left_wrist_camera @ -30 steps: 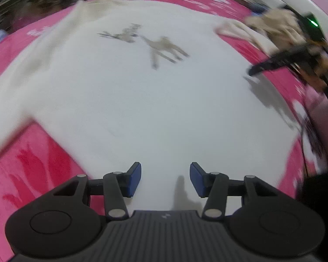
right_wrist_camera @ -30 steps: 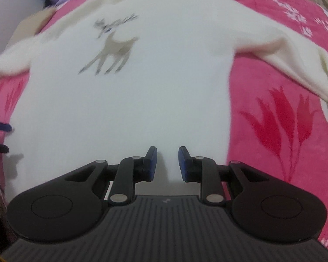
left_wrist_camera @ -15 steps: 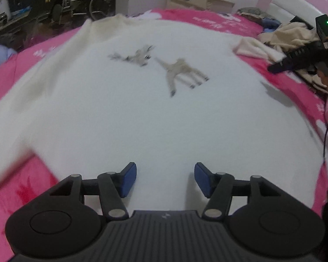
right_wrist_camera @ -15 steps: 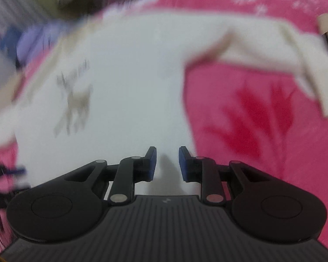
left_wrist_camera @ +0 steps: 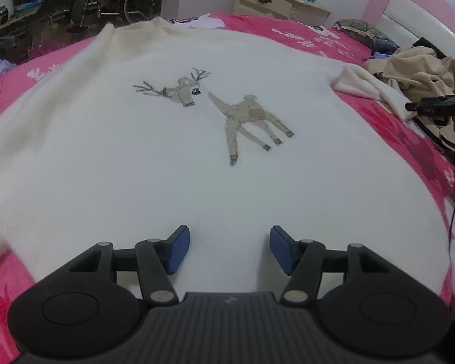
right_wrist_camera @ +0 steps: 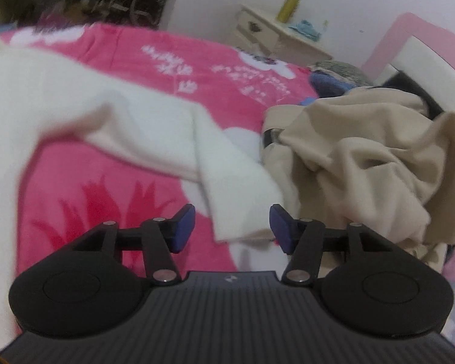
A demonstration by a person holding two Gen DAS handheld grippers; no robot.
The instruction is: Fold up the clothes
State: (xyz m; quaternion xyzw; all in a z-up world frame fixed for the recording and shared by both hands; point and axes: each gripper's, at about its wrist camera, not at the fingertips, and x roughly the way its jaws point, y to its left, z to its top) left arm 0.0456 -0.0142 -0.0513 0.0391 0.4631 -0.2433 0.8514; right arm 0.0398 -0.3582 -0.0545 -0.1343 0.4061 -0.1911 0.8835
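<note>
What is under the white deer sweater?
The white sweater lies spread flat on the pink blanket, which shows around its edges. Whatever is beneath its middle is covered.

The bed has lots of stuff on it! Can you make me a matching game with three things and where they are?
Things:
1. reindeer picture
2. beige clothes pile
3. sleeve end

Places:
A. between the right gripper's open fingers
B. on the white sweater's front
C. heaped on the pink blanket near the headboard

Pairs: 1-B, 2-C, 3-A
</note>
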